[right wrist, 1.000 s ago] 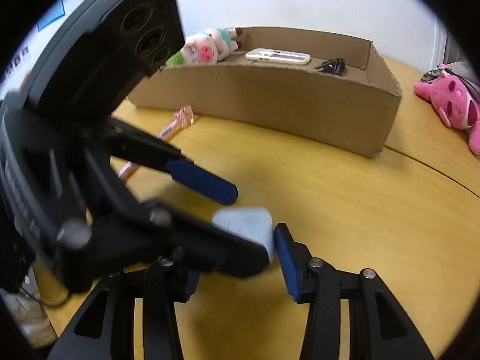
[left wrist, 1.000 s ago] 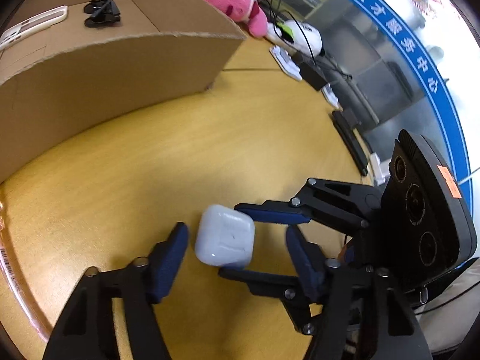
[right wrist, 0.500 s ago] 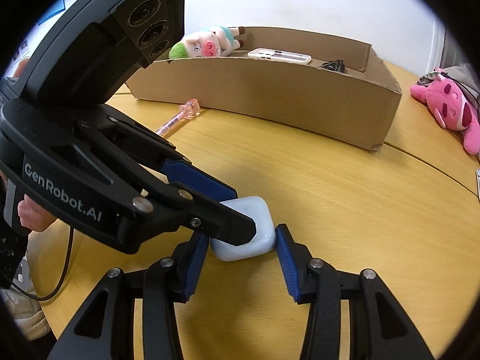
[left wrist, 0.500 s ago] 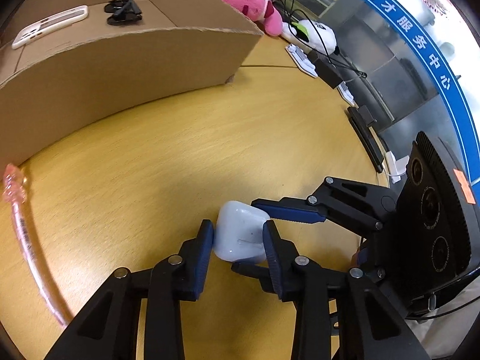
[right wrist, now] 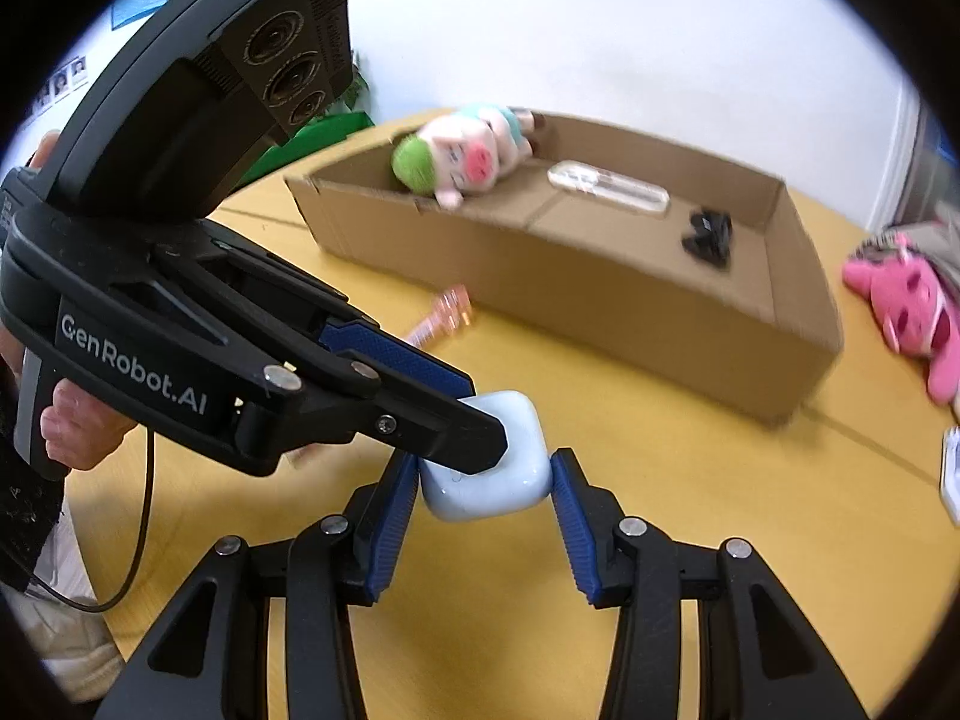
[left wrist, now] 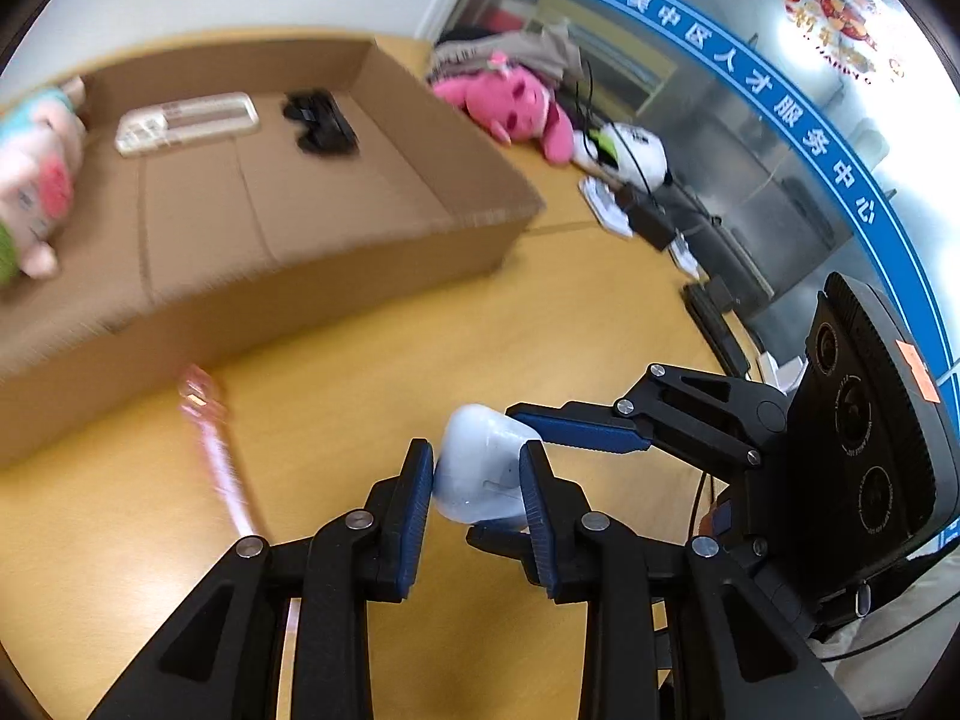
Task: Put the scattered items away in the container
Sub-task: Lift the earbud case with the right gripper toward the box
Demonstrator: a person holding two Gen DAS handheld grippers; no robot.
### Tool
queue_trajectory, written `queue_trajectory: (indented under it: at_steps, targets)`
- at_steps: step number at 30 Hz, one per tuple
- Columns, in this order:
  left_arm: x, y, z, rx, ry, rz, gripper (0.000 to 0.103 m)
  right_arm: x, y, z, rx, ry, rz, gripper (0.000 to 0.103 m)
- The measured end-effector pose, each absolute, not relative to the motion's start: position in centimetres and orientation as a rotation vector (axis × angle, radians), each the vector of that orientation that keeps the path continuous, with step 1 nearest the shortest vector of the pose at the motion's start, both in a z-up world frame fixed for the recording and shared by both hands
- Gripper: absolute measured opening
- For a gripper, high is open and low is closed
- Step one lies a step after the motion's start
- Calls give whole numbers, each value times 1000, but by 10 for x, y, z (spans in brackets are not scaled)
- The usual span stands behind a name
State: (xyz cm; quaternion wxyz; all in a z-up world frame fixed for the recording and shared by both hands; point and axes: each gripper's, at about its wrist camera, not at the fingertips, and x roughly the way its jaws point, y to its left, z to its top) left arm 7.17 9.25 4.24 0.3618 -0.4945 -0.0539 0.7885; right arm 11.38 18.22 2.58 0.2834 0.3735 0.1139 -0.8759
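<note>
Two claws are closed on one small white case [left wrist: 480,468] at once: the left claw [left wrist: 477,480], whose jaws have just been closing, pinches it across its narrow faces, and the right claw [right wrist: 485,486] clamps it across the wider sides. The case is held clear of the worktop [left wrist: 372,360], short of the cardboard box [left wrist: 258,222]. The carry is best done with both claws moved as one — any drift apart would likely twist the smooth case loose — and the near wall of the box must be cleared before release. A bare patch of floor between the plush pig [right wrist: 462,150] and the black clip [right wrist: 711,234] looks suitable. A pink wand [left wrist: 213,444] lies on the yellow wood; beyond, a glass wall with a blue band [left wrist: 798,114] is seen.
</note>
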Motion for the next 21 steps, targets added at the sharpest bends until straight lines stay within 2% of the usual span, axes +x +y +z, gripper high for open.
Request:
queue_trajectory:
  at_steps: [11, 21]
  targets:
    - [29, 49, 123, -1133, -121, 2182, 31, 69, 140, 98, 809, 352, -2367, 44]
    - [-56, 45, 134, -1156, -93, 2185, 31, -10, 137, 114, 812, 258, -2364, 44]
